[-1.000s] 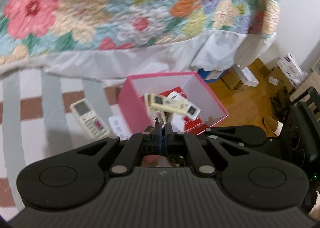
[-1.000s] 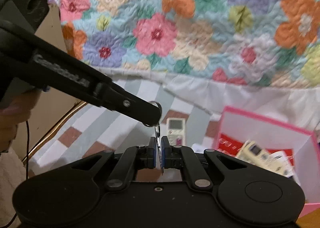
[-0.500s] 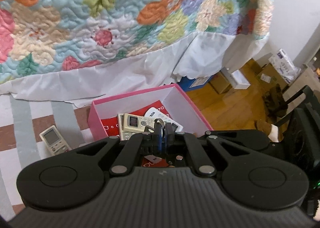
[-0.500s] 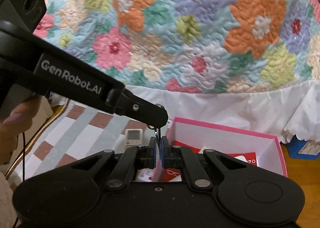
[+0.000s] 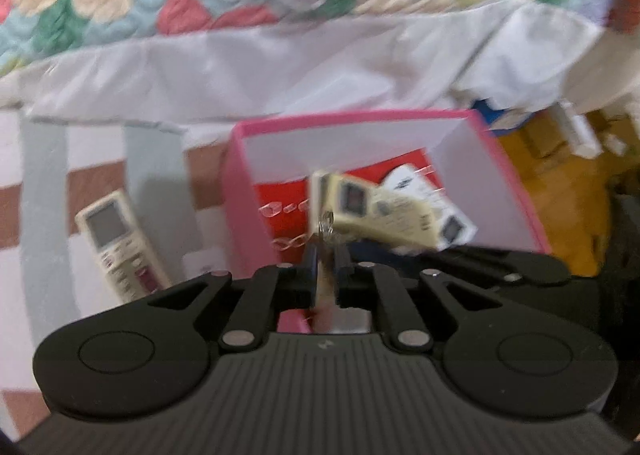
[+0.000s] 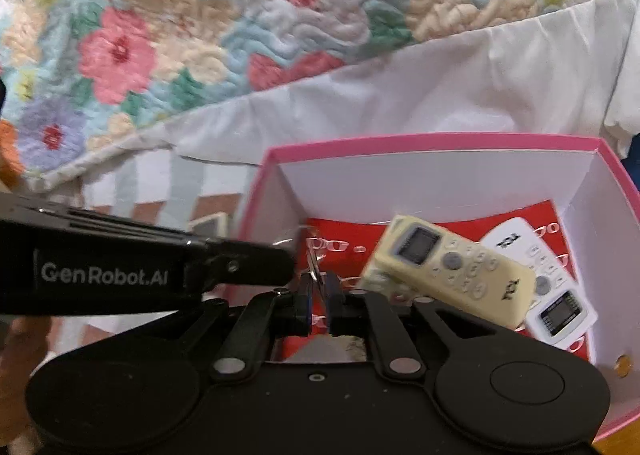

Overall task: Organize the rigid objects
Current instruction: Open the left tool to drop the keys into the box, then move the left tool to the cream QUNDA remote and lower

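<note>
Bedroom floor scene: flowery quilt (image 6: 280, 35) hanging off the bed, white bed skirt (image 5: 280, 67) under it, and a striped rug (image 5: 44, 175) down below. A pink box (image 6: 440, 143) with white inside walls and a red sheet on its bottom sat on the rug right by the skirt.

Inside it, a cream remote (image 6: 452, 267) lay tilted on top of a white remote (image 6: 560, 315), both screen side up. A third remote (image 5: 120, 243) was outside, on the rug just left of the box.

Both grippers pointed down over the near edge of the box, tips almost meeting. The left gripper (image 5: 325, 255) had its jaws just opening, only a narrow gap, with a small metal ring (image 5: 327, 221) and some flat tab sitting in there. It was pretty blurry, but it looked loose rather than pinched. The right gripper (image 6: 319, 283) was the same deal: jaws just cracking open, a thin metal bit standing between the pads with a sliver of red showing on either side.
</note>
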A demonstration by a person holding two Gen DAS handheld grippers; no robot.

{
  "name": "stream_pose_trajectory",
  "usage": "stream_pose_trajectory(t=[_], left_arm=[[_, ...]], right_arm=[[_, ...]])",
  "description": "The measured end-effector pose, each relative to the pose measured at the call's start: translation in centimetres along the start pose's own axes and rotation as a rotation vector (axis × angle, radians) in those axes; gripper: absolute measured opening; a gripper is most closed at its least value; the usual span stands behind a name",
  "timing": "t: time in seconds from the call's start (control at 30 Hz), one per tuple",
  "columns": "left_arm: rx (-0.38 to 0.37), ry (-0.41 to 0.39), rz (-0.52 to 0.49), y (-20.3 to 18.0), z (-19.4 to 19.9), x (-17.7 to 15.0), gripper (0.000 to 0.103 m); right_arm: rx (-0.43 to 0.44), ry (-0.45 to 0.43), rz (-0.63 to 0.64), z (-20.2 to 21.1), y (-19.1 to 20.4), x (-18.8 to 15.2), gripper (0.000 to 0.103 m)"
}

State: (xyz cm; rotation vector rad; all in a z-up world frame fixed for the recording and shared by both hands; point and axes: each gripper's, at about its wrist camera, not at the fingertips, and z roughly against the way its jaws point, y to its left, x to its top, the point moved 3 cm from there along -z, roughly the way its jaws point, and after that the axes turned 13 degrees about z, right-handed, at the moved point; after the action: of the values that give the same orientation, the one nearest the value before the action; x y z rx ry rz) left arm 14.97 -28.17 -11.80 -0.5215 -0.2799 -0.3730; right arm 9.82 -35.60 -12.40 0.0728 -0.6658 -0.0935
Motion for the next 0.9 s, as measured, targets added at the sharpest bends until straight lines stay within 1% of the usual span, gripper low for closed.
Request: stream_pose_trajectory(t=[0.03,0.07,0.1,0.17,0.2,0.23,0.37,0.4,0.47,0.53,0.57,0.63,0.7,0.83,0.9], left_arm=[[-0.008,0.018,0.003,0.0,0.0,-0.1,0.017],[-0.019,0.026,0.006,0.0,0.3,-0.1,0.02],[-0.021,0.025,0.005,-0.1,0.8,-0.1,0.022],[-0.026,0.029,0.003,-0.2,1.7,-0.1,0.029],[-0.028,0.034,0.008,-0.2,2.4,-0.1,0.041],[-0.017,0.037,0.01,-0.3,3.0,-0.1,0.047],[0.059,0.029,-0.054,-0.6,6.0,-0.6,0.048],[0.072,0.033,-0.06,-0.5,6.8,-0.7,0.05],[0.087,0.035,-0.061,-0.2,8.4,-1.0,0.056],[0.11,0.02,-0.069,0.1,10.1,-1.4,0.064],[0.123,0.012,-0.075,0.2,10.7,-1.6,0.066],[0.147,0.0,-0.097,0.5,12.2,-2.0,0.075],[0.169,-0.014,-0.117,0.9,13.5,-2.5,0.081],[0.181,-0.035,-0.139,1.9,15.7,-3.7,0.085],[0.174,-0.038,-0.131,2.7,16.7,-4.3,0.087]], right_arm=[[-0.011,0.002,0.02,0.1,0.0,0.0,0.022],[-0.014,-0.001,0.025,0.3,-0.1,-0.1,0.032],[-0.016,-0.006,0.02,0.7,-0.3,0.0,0.034],[-0.013,-0.004,0.025,1.5,-0.4,0.1,0.035],[-0.021,-0.005,0.036,2.0,-0.4,0.2,0.036],[-0.032,-0.003,0.049,2.7,-0.1,0.2,0.036],[-0.036,0.021,0.057,5.8,1.2,0.1,0.04],[-0.038,0.024,0.066,6.7,1.7,0.2,0.041],[-0.047,0.026,0.089,8.5,3.0,0.3,0.044],[-0.051,0.023,0.125,10.2,4.3,0.5,0.046],[-0.05,0.021,0.143,10.9,4.8,0.6,0.047],[-0.06,0.023,0.176,11.9,5.8,0.8,0.048],[-0.06,0.028,0.19,12.7,6.6,1.0,0.049],[-0.034,0.039,0.199,13.9,8.1,1.4,0.052],[-0.014,0.044,0.21,14.2,9.1,1.6,0.059]])
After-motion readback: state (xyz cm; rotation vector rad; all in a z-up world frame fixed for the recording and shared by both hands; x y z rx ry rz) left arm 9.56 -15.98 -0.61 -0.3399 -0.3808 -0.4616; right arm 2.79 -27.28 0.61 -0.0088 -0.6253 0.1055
